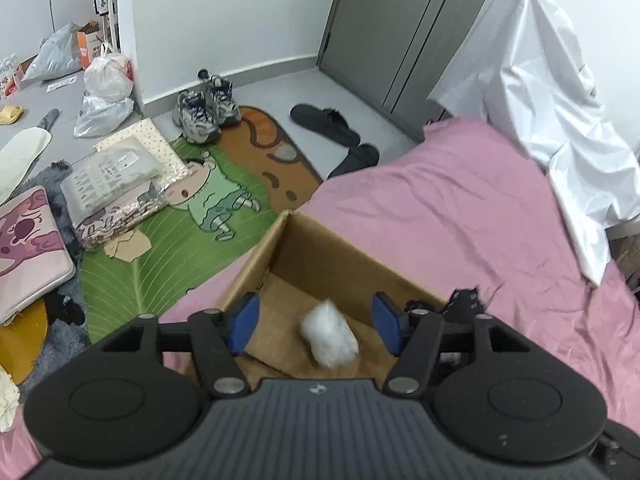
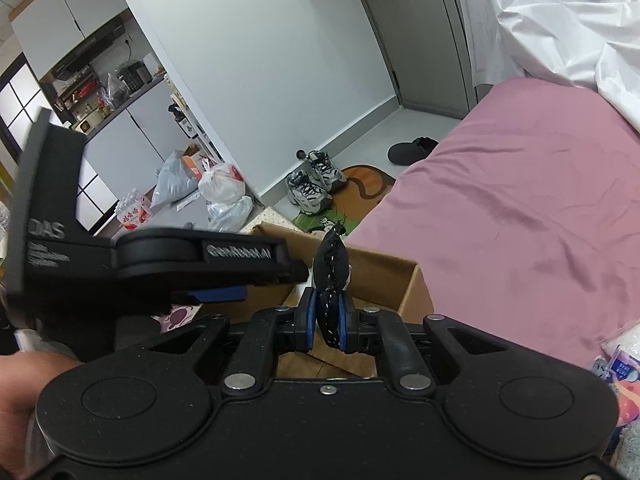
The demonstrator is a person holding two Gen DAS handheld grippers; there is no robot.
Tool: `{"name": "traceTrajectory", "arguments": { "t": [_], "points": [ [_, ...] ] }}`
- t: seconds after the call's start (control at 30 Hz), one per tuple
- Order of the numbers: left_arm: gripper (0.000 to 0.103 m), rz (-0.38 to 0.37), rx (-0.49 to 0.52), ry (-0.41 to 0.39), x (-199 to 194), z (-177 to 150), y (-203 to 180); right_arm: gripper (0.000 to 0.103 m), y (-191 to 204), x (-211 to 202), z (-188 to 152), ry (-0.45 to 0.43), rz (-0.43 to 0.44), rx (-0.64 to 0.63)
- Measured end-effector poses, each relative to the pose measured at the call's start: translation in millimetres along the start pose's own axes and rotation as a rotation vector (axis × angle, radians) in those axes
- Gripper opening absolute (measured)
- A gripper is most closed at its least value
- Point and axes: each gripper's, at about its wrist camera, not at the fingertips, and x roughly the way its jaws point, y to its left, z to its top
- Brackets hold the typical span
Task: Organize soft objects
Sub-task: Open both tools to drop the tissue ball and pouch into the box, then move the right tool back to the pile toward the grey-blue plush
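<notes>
While the cardboard box [image 1: 320, 264] sits open on the pink bedsheet [image 1: 460, 200], a white fluffy bundle [image 1: 330, 338], blurred, shows against the box's brown floor. Above the box, the left gripper [image 1: 316, 326] has its blue pads parted and gripping nothing, the bundle showing between them but untouched. At the box's near edge the right gripper [image 2: 328, 318] is clamped tight on a black, white-stitched soft item [image 2: 331, 268], which stands up over the box opening. Beyond the box, on the floor, stand sneakers [image 1: 206, 108].
</notes>
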Motion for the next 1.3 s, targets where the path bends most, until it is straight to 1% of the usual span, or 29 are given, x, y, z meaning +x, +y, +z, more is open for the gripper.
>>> {"name": "traceTrajectory", "arguments": {
  "t": [0.07, 0.1, 0.17, 0.23, 0.27, 0.3, 0.37, 0.43, 0.5, 0.53, 0.6, 0.63, 0.7, 0.77, 0.87, 0.93, 1.07, 1.17, 1.2, 1.3],
  "points": [
    [0.064, -0.010, -0.006, 0.001, -2, 3, 1, 0.013, 1, 2, 0, 0.001, -0.001, -0.001],
    [0.064, -0.012, -0.005, 0.003, -4, 4, 2, 0.016, 2, 1, -1, -0.001, 0.001, -0.001],
    [0.064, -0.010, 0.003, 0.001, -7, 5, 2, 0.016, 1, 1, 0, -0.008, 0.006, 0.002],
    [0.066, -0.004, 0.010, -0.001, -12, 4, 2, 0.025, -1, -1, 1, -0.012, 0.026, 0.020],
    [0.069, 0.002, 0.012, -0.003, -15, 3, 2, 0.037, -2, -2, 1, -0.015, 0.028, 0.025],
    [0.075, 0.009, 0.013, -0.006, -18, 3, 1, 0.046, -2, -4, 1, -0.022, 0.019, 0.024],
    [0.079, 0.019, 0.020, -0.019, -25, 1, 1, 0.050, 0, -10, 0, -0.038, -0.004, 0.003],
    [0.082, 0.022, 0.024, -0.022, -31, -1, 2, 0.052, 1, -14, 0, -0.041, -0.006, 0.002],
    [0.084, 0.027, 0.017, -0.012, -36, -2, 4, 0.059, 0, -19, 0, -0.047, -0.005, 0.009],
    [0.085, 0.032, 0.012, -0.009, -39, -2, 5, 0.061, 2, -23, 0, -0.053, -0.009, 0.006],
    [0.086, 0.039, 0.011, -0.008, -45, -4, 6, 0.070, 3, -28, 1, -0.062, -0.016, -0.004],
    [0.087, 0.045, 0.013, -0.009, -48, -4, 6, 0.072, 4, -32, 1, -0.066, -0.018, -0.004],
    [0.091, 0.056, 0.018, -0.012, -55, -7, 6, 0.079, 3, -39, 2, -0.075, -0.020, 0.003],
    [0.092, 0.073, 0.025, -0.018, -62, -10, 5, 0.082, 1, -46, 0, -0.087, -0.021, 0.007],
    [0.092, 0.078, 0.031, -0.019, -71, -15, 4, 0.089, 0, -57, -1, -0.104, -0.030, 0.006],
    [0.093, 0.081, 0.034, -0.018, -77, -18, 3, 0.091, -2, -62, -2, -0.109, -0.038, 0.003],
    [0.099, 0.093, 0.047, -0.033, -90, -24, -1, 0.097, -4, -73, -4, -0.117, -0.048, 0.005],
    [0.101, 0.109, 0.063, -0.052, -99, -30, -5, 0.103, -8, -83, -5, -0.137, -0.061, -0.001],
    [0.103, 0.111, 0.064, -0.053, -102, -32, -6, 0.103, -8, -87, -6, -0.146, -0.067, -0.002],
    [0.103, 0.121, 0.074, -0.065, -109, -37, -11, 0.103, -11, -95, -8, -0.155, -0.079, -0.001]
  ]
}}
